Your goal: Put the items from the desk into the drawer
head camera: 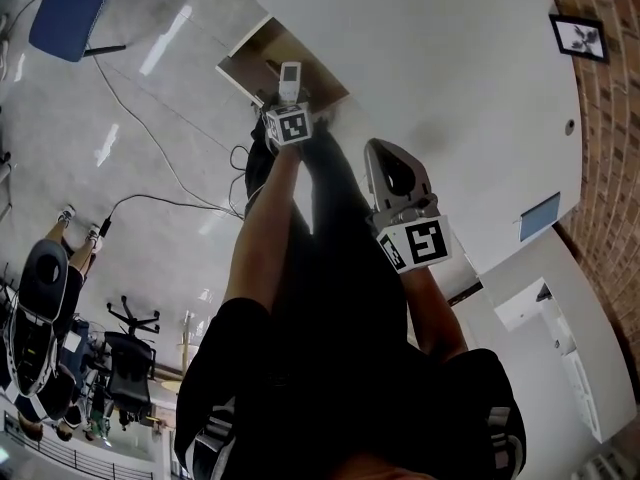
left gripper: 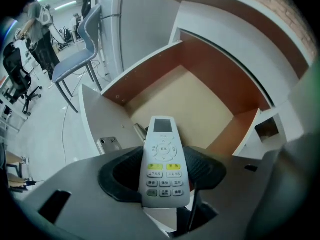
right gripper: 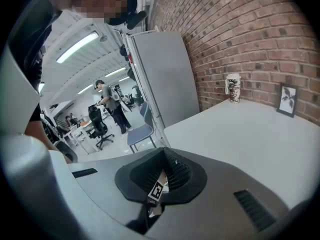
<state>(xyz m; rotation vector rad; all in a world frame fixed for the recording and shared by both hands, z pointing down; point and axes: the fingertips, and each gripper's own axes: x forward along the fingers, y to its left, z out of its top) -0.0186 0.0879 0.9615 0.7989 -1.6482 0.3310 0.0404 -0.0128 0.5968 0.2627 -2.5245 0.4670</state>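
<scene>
My L tongs [left gripper: 161,176] pinch the white remote [left gripper: 161,154] by its button end, screen end sticking out, right over the open drawer [left gripper: 200,104]. R tongs [right gripper: 162,179] pressed together, empty, above the white bench [right gripper: 250,144].

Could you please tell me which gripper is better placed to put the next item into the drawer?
Left. The left gripper grips the remote control between its fingers, pointing down into the open drawer. The right gripper is shut, empty, over the desk, with no drawer in its view.
</scene>
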